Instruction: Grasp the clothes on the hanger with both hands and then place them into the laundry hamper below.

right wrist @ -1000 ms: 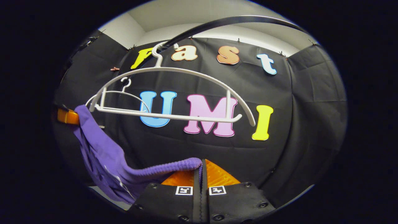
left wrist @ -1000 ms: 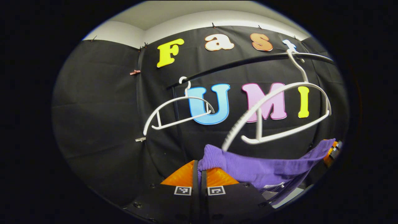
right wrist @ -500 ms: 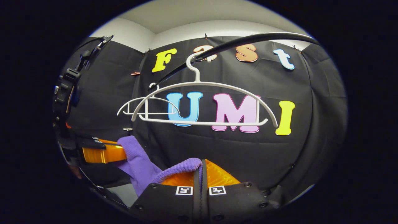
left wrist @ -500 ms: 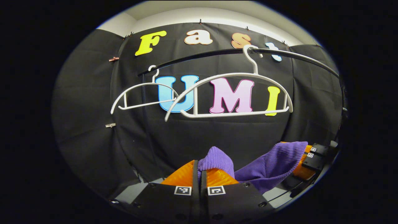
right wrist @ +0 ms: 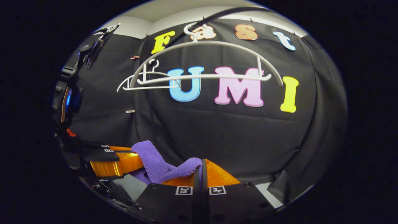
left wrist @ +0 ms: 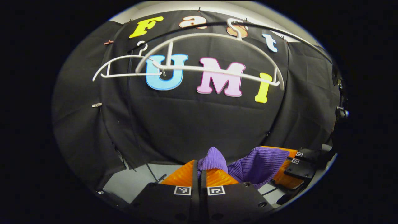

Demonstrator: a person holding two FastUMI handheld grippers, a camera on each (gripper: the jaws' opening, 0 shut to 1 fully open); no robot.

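Note:
A purple knit garment (left wrist: 255,163) hangs between my two grippers, free of the hangers. In the left gripper view my left gripper (left wrist: 200,166) is shut on one bunched end of it, and the right gripper (left wrist: 290,169) holds the other end at the lower right. In the right gripper view my right gripper (right wrist: 201,166) is shut on the garment (right wrist: 155,158), which runs left to the left gripper (right wrist: 116,161). A bare white hanger (left wrist: 214,53) (right wrist: 205,62) hangs from the black rail (right wrist: 224,14) above. The hamper is hidden.
A second, smaller bare white hanger (left wrist: 124,67) (right wrist: 144,81) hangs on the rail to the left. Light grey floor (left wrist: 133,183) shows below the black cloth wall (left wrist: 186,124). A dark device on the holding hand (right wrist: 70,93) sits at the left of the right gripper view.
Both grippers have gone down with the garment; the hangers and rail now sit higher in both views. The grippers have come closer together, so the garment bunches shorter between them. Floor has come into sight.

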